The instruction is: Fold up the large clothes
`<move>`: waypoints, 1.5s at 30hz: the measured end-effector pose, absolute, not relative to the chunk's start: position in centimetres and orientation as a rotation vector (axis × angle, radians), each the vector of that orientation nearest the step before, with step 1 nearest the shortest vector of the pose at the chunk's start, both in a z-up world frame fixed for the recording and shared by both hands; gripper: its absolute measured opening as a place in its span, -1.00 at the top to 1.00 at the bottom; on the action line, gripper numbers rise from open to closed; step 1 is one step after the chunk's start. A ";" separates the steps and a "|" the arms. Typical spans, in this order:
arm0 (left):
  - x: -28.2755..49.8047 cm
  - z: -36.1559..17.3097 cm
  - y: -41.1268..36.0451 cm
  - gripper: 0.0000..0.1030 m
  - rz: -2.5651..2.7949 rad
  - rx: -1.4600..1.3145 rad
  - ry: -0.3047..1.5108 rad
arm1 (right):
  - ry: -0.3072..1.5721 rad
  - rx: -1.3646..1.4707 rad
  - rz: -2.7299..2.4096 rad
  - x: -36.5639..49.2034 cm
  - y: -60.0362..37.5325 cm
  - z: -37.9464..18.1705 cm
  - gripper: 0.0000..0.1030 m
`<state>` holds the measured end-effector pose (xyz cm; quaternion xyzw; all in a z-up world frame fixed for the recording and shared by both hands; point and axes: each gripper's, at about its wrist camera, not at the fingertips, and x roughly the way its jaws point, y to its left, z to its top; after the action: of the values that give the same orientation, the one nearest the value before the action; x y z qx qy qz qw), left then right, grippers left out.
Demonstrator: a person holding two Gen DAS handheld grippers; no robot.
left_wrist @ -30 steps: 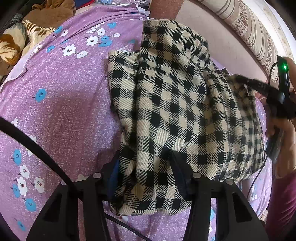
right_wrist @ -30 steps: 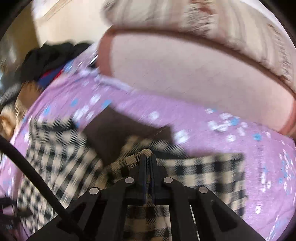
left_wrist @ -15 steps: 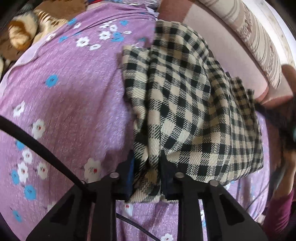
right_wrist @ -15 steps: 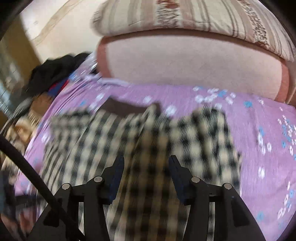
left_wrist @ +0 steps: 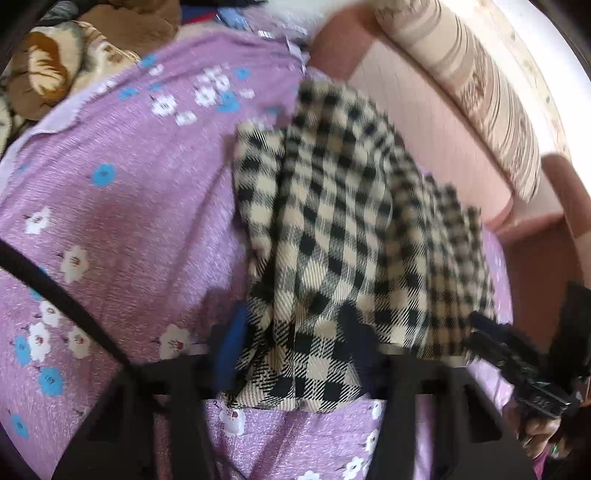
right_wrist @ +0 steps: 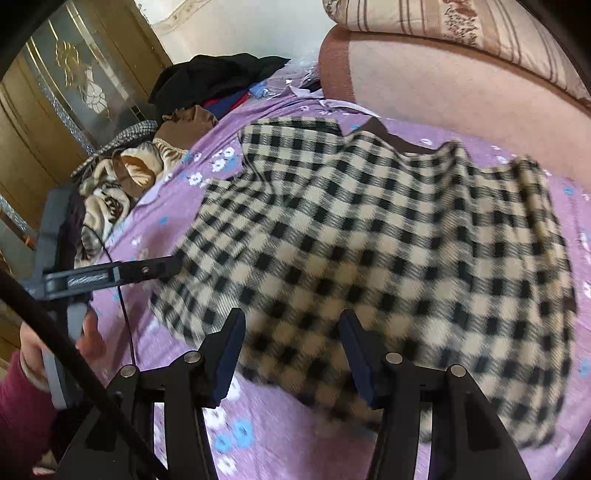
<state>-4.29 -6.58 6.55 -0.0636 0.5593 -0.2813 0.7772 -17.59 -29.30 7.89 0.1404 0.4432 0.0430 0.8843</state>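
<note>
A black-and-cream checked garment [left_wrist: 343, 236] lies folded over on the purple flowered bedsheet [left_wrist: 122, 206]. My left gripper [left_wrist: 295, 332] is open, its fingers wide apart with the garment's near edge lying loose between them. In the right wrist view the garment [right_wrist: 388, 251] spreads wide, with a brown collar at the far edge. My right gripper [right_wrist: 291, 350] is open and empty just above the garment's near edge. The left gripper's fingers [right_wrist: 122, 275] show at the garment's left edge.
A pink padded headboard [right_wrist: 461, 92] with a striped pillow [right_wrist: 461, 22] runs along the far side. A pile of clothes and a brown patterned blanket [right_wrist: 122, 177] lie at the sheet's far left. A wooden wardrobe [right_wrist: 55, 96] stands behind.
My left gripper has opened and released the garment's edge. My right gripper, shut a second ago, has opened and pulled back, and the garment has settled flatter.
</note>
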 end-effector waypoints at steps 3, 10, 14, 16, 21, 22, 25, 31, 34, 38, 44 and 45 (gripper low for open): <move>-4.4 6.6 -7.0 0.65 -0.586 -0.087 1.165 | 0.912 0.349 0.054 -19.3 -31.1 7.7 -0.29; -4.3 8.2 -7.5 0.09 -0.564 -0.100 1.073 | 0.943 0.484 0.015 -22.3 -34.2 6.6 -0.30; -4.2 8.7 -8.9 0.08 -0.579 -0.065 1.039 | 0.937 0.545 0.025 -23.3 -34.6 6.2 -0.30; -3.9 8.2 -9.8 0.09 -0.583 -0.046 1.047 | 0.935 0.565 0.037 -23.5 -34.7 6.1 -0.30; -3.9 7.8 -10.4 0.62 -0.588 -0.003 1.056 | 0.943 0.559 0.051 -23.5 -34.4 5.9 -0.30; -4.0 8.2 -10.1 0.70 -0.596 -0.014 1.044 | 0.945 0.559 0.053 -23.4 -34.3 5.8 -0.30; -4.2 9.4 -9.4 0.70 -0.630 -0.066 0.999 | 0.953 0.564 0.049 -23.3 -34.4 5.5 -0.30; -3.8 7.3 -11.1 0.59 -0.656 -0.004 1.098 | 0.953 0.587 0.045 -23.2 -34.5 5.4 -0.31; -3.7 6.0 -10.9 0.48 -0.654 -0.038 1.152 | 0.944 0.586 0.033 -23.5 -34.8 5.6 -0.31; -4.6 5.8 -10.4 0.91 -0.649 -0.042 1.174 | 0.926 0.606 -0.003 -24.0 -36.0 5.8 -0.31; -7.2 8.0 -7.8 0.91 -0.665 -0.014 1.144 | 0.869 0.613 -0.052 -25.9 -37.9 8.1 -0.31; -6.9 7.6 -7.8 0.91 -0.658 -0.012 1.157 | 0.870 0.611 -0.068 -26.0 -38.3 8.1 -0.31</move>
<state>-6.94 -7.75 7.62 -0.0058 0.5368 -0.3050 0.7866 -26.00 -38.33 8.12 0.2914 0.4149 -0.0324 0.8613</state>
